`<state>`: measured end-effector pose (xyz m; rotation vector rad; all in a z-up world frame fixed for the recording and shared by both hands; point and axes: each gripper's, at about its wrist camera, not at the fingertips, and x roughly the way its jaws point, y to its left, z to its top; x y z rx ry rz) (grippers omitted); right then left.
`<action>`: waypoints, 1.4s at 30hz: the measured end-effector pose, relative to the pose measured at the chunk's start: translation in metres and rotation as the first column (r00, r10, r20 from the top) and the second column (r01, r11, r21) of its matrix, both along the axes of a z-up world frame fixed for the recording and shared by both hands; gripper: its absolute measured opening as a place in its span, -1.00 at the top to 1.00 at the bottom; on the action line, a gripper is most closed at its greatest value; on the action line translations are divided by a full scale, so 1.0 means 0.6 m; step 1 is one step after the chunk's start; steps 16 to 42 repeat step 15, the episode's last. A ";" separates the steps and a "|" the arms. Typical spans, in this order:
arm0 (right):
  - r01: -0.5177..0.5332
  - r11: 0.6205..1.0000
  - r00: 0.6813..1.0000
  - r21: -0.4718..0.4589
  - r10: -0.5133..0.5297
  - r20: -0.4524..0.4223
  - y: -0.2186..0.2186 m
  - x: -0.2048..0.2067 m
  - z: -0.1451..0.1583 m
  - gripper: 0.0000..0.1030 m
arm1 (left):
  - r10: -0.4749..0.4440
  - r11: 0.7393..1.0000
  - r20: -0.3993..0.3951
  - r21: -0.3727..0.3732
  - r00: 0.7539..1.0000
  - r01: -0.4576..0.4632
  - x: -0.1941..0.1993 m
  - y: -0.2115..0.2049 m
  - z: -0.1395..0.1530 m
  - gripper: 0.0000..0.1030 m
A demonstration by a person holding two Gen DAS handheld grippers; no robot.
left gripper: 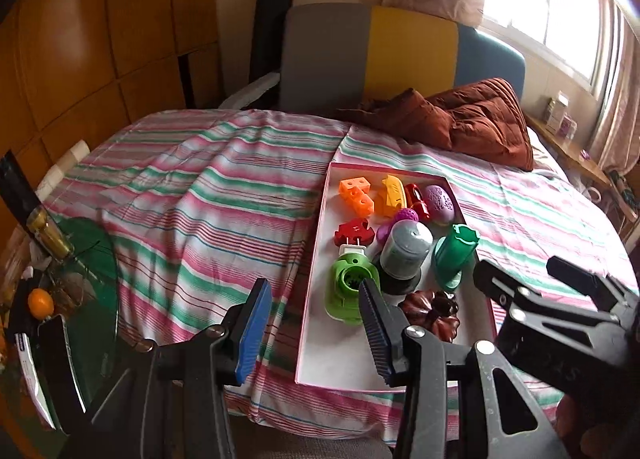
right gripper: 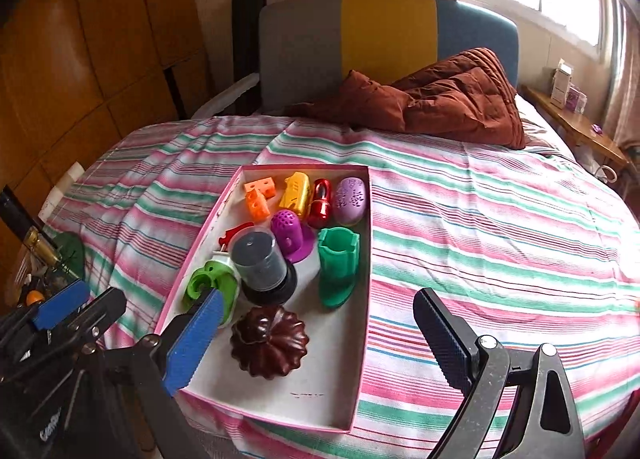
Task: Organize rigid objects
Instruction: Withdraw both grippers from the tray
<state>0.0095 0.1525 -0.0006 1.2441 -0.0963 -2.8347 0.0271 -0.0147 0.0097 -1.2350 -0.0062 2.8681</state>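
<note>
A pink-rimmed white tray lies on the striped bed. It holds an orange block, a yellow piece, a red piece, a purple egg, a purple cone, a green cup, a grey cylinder, a green tool and a dark brown fluted mould. My left gripper is open and empty over the tray's near left edge. My right gripper is open and empty above the tray's near end.
A rust-brown quilt lies at the head of the bed, before a grey, yellow and blue headboard. A cluttered glass side table stands to the left. A wooden shelf with boxes is at the right under the window.
</note>
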 end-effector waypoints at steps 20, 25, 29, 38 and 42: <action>0.023 1.000 1.000 -0.014 -0.022 0.012 0.013 -0.009 -0.009 -0.86 | 0.001 0.999 -0.009 -0.047 1.000 -0.002 0.005 0.015 -0.009 0.12; 0.023 1.000 1.000 -0.014 -0.022 0.012 0.013 -0.009 -0.009 -0.86 | 0.001 0.999 -0.009 -0.047 1.000 -0.002 0.005 0.015 -0.009 0.12; 0.023 1.000 1.000 -0.014 -0.022 0.012 0.013 -0.009 -0.009 -0.86 | 0.001 0.999 -0.009 -0.047 1.000 -0.002 0.005 0.015 -0.009 0.12; 0.023 1.000 1.000 -0.014 -0.022 0.012 0.013 -0.009 -0.009 -0.86 | 0.001 0.999 -0.009 -0.047 1.000 -0.002 0.005 0.015 -0.009 0.12; 0.023 1.000 1.000 -0.014 -0.022 0.012 0.013 -0.009 -0.009 -0.86 | 0.001 0.999 -0.009 -0.047 1.000 -0.002 0.005 0.015 -0.009 0.12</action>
